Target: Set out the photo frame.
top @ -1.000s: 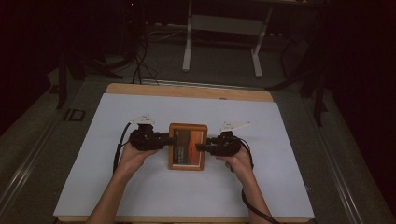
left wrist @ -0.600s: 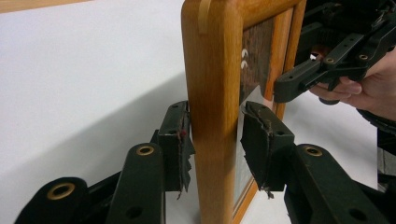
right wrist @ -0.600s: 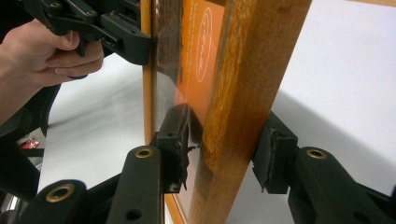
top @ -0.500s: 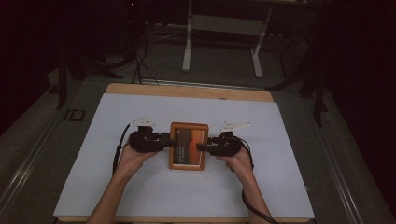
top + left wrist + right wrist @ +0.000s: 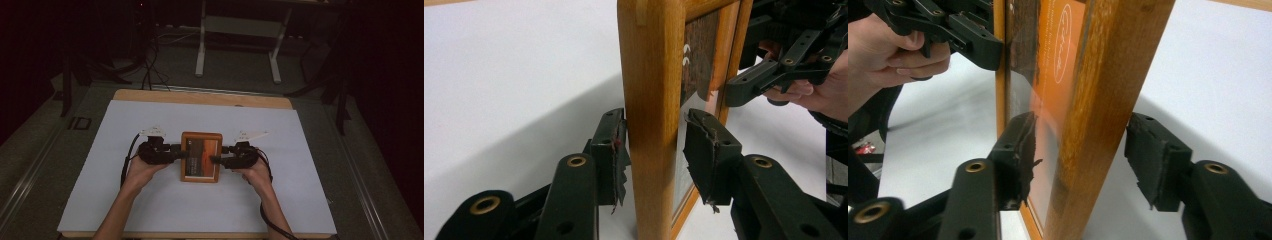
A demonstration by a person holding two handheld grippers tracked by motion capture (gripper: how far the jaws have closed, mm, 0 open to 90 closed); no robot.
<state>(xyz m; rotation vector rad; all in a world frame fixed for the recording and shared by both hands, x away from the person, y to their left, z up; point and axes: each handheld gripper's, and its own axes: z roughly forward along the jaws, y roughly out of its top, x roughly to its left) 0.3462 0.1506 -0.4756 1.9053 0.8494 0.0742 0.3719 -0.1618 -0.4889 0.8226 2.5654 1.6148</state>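
Straddling the wooden picture frame point(image 5: 201, 156), both tongs point(image 5: 654, 155) point(image 5: 1080, 160) have just been opening, pads off, its print glare-blurred.

Wooden picture frame point(image 5: 201, 157) sits mid-sheet on the white table cover point(image 5: 150, 210). Left gripper point(image 5: 176, 154) at the frame's left edge, right gripper point(image 5: 222, 161) at its right edge, jaws just been opening, frame edges between them. Metal stand point(image 5: 239, 30) on the floor well beyond the frame.
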